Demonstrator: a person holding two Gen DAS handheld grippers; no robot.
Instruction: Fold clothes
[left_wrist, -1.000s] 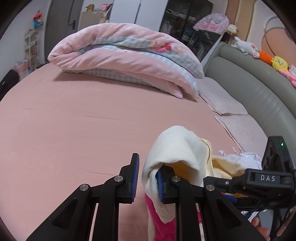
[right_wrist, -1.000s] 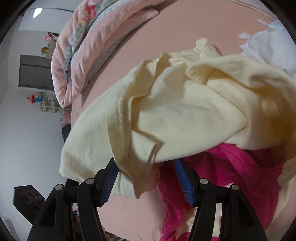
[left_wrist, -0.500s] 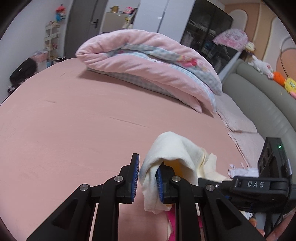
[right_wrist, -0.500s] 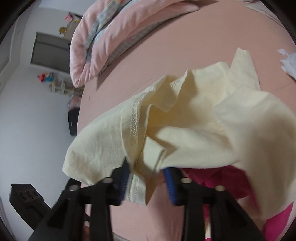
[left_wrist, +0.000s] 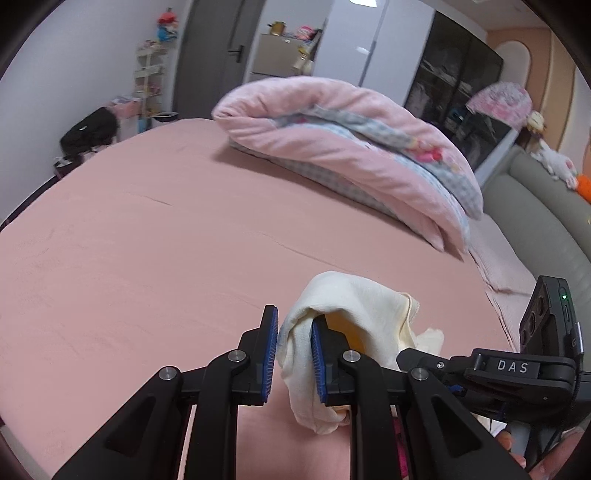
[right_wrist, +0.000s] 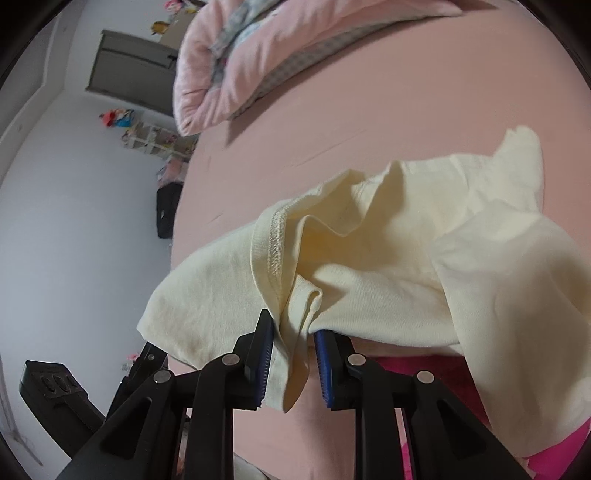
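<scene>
My right claw (right_wrist: 293, 363) is just finishing closing on a bunched hem of the pale yellow shirt (right_wrist: 388, 266), with the cloth hanging down between its blue pads; the left-hand pad is already against the fabric, though I cannot tell whether the other one is pressing yet. My left claw (left_wrist: 293, 356) is nearly pressed together and is pinching another gathered edge of the same shirt, a fold of which is draping over its right finger. From the right claw the shirt is running away toward one and two o'clock, its long axis slanting that way across the pink bed (right_wrist: 388, 122); from the left claw it is trailing toward three o'clock, where the body of my right tool is showing. So the two grips are sitting side by side, near each other, with the cloth slack and crumpled between them. I am judging that the coming move is turning on drawing the claws apart along that axis to stretch the edge flat over the open bed at twelve o'clock. A magenta garment (right_wrist: 424, 373) is lying under the shirt at four o'clock and could be getting dragged along.
</scene>
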